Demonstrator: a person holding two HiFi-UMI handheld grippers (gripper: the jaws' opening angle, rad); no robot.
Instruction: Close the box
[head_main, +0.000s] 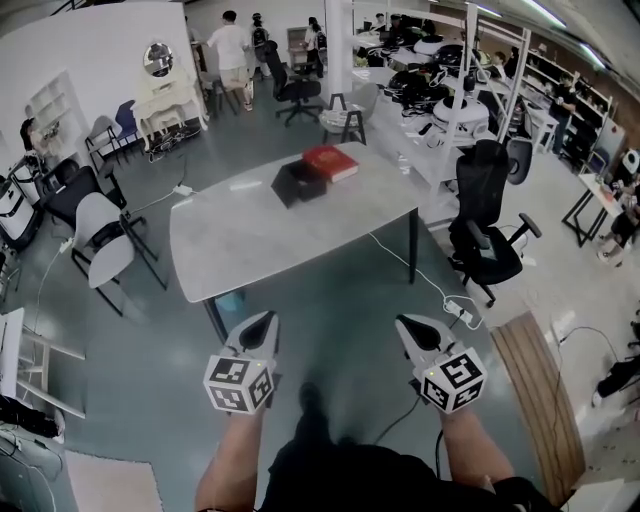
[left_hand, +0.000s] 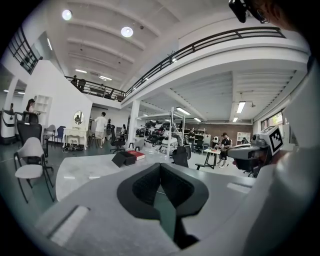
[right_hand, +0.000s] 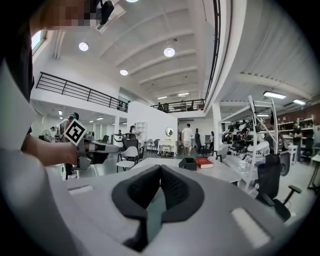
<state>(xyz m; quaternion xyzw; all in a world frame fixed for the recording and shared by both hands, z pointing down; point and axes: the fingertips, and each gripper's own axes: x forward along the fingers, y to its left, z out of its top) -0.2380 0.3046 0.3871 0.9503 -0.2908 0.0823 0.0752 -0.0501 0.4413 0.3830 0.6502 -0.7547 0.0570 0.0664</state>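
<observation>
A black open box (head_main: 297, 183) with a red lid (head_main: 331, 162) beside it lies on the far part of the grey table (head_main: 250, 235). My left gripper (head_main: 264, 321) and right gripper (head_main: 406, 323) hang side by side in front of the table's near edge, well short of the box. Both are shut with nothing between the pads. The left gripper view shows its jaws (left_hand: 160, 165) touching, with the box (left_hand: 124, 158) and red lid (left_hand: 136, 154) far ahead. In the right gripper view the jaws (right_hand: 160, 168) meet too, with the box (right_hand: 188, 163) and lid (right_hand: 204, 162) beyond them.
A white chair (head_main: 103, 240) stands left of the table and a black office chair (head_main: 484, 232) right of it. A power strip and cable (head_main: 458, 309) lie on the floor at the right. People stand in the background by desks and shelves.
</observation>
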